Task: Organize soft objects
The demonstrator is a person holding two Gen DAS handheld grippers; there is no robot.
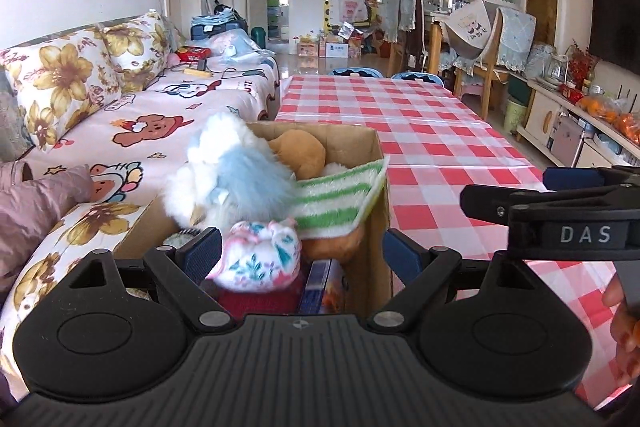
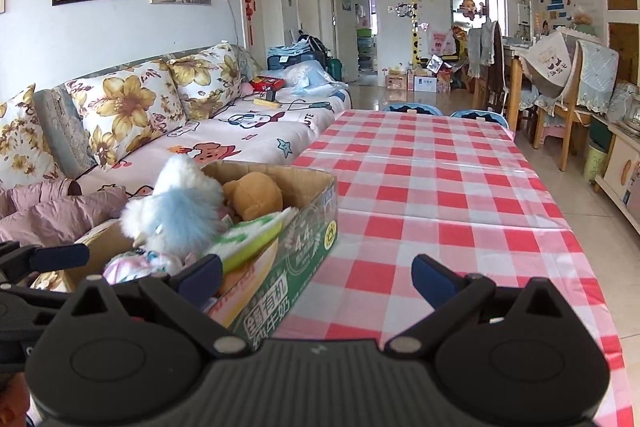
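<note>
1. Sofa point(image 1: 132, 115) cushions and cartoon-print cover are seen along the left of both views, with a pink jacket point(image 1: 36, 203) bunched at the lower left.
2. Cardboard box point(image 1: 374, 147) is placed at the near left edge of the checked tablecloth point(image 1: 440, 147), in the lower centre of the left wrist view and the lower left of the right wrist view.
3. The box is filled with soft things: a white and blue fluffy toy point(image 1: 228, 175) on the left side, a brown plush point(image 1: 298, 151) behind it, a green-striped cloth point(image 1: 340, 199) draped over the right wall, and a floral pink bundle point(image 1: 260, 255) nearest the camera.
4. The left gripper point(image 1: 302, 253) is held spread over the near end of the box, its jaws parted; the floral bundle is seen between the fingers, though contact cannot be told.
5. The right gripper point(image 2: 318, 275) is held released over the tablecloth beside the box, nothing between its jaws; it is also visible at the right edge of the left wrist view.
</note>
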